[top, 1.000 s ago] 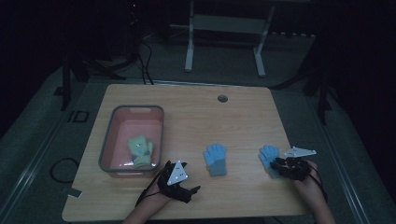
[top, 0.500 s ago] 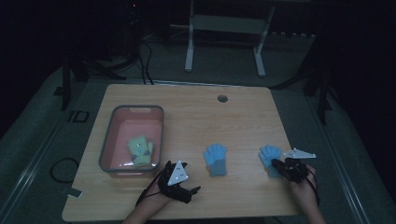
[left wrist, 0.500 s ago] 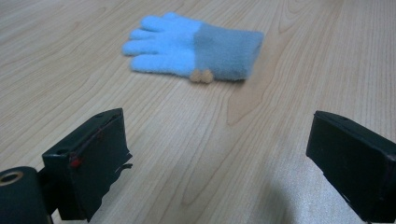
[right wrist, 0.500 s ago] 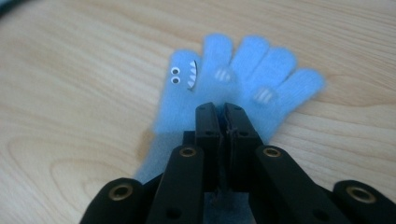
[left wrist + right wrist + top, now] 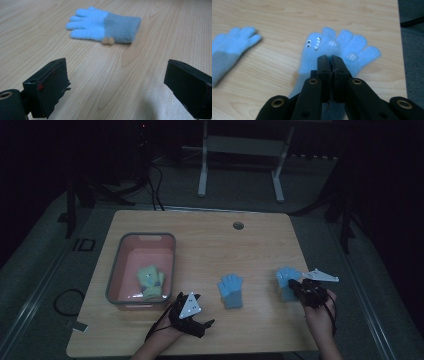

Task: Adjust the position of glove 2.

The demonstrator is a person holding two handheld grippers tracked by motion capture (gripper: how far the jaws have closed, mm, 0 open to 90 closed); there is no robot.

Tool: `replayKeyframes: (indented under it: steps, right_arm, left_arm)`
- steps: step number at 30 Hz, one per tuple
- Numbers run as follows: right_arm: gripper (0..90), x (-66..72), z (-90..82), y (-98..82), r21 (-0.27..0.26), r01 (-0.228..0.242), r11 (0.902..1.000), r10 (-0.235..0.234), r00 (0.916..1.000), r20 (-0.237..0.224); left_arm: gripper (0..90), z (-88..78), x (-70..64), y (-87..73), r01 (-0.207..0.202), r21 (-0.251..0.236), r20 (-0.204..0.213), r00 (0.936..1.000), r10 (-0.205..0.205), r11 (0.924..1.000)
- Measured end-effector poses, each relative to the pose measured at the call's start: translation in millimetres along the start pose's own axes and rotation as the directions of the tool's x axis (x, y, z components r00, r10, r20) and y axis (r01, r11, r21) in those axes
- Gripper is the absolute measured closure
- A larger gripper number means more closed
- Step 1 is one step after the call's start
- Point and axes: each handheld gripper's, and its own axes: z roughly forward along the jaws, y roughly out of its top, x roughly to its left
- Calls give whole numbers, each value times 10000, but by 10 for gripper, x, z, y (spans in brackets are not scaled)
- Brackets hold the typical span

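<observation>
A blue glove (image 5: 103, 25) lies on the table (image 5: 155, 37) beyond parted fingers (image 5: 47, 86).

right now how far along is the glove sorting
Done: one green glove already lies in the grey bin. In hand: the right gripper is shut on the blue glove with the face near the table's right edge. Left: the other blue glove lies flat mid-table, untouched, with the left gripper open and short of it. Roughly a third through, if the blue gloves go in too.
</observation>
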Motion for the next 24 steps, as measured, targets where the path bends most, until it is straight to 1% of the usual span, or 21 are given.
replayKeyframes:
  steps: [5, 6, 9, 11, 16, 21, 24]
  right_arm:
    - [866, 120, -40, 111, -133, -92, 9999, 93, 9999, 60]
    - [866, 148, -47, 132, -162, -38, 9999, 39, 10000, 80]
    - [866, 228, -50, 190, -240, 23, 9997, -25, 10000, -65]
    - [866, 275, -51, 225, -280, -50, 9996, 45, 9998, -168]
    - [866, 449, -55, 310, -424, 122, 9990, -136, 9993, -343]
    - [866, 653, -8, 383, -452, 478, 9978, -504, 9970, -587]
    - [866, 753, 16, 417, -474, 579, 9972, -612, 9955, -729]
  left_arm:
    - [57, -3, 2, 0, -16, 0, -4, 10000, 16, 10000]
    - [56, -2, 0, -1, -19, -3, -1, 10000, 19, 10000]
    - [57, -2, 0, -2, 19, -12, 33, 10000, -19, 10000]
    - [57, -6, 2, -3, 22, -12, 36, 10000, -22, 10000]
    - [57, -4, 2, -3, 5, -14, 35, 10000, -5, 10000]
    - [57, -4, -6, -2, -30, -6, 33, 10000, 30, 10000]
    - [57, -4, -4, -2, -39, -1, 38, 10000, 39, 10000]
